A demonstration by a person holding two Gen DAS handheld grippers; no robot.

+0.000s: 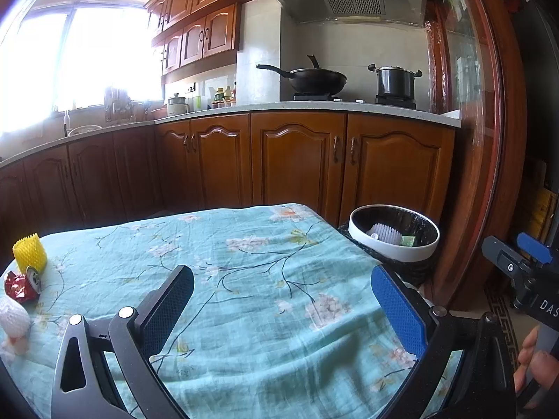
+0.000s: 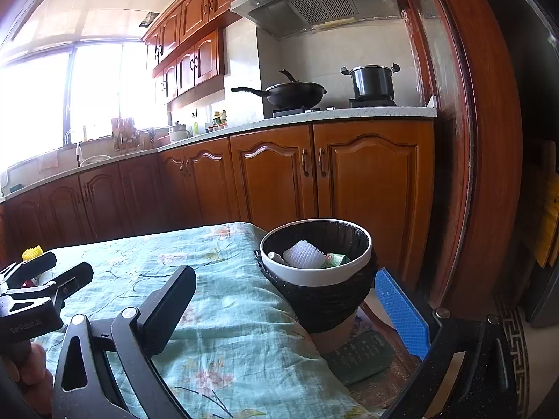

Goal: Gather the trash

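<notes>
A crushed red metal can [image 1: 21, 287] lies on its side at the far-left edge of the bench's teal floral cloth [image 1: 244, 279], silver end toward a yellow foam net sleeve [image 1: 30, 253] just behind it. Well right stands the round white-rimmed, black-lined bin [image 2: 316, 274]. Left claw [image 1: 290, 300] and right claw [image 2: 297, 310] both gape wide, empty.

Daylight: window [image 1: 52, 56] at left blown out with hazy glare; cabinets sharp; fisheye edges bowed, corners dark.
</notes>
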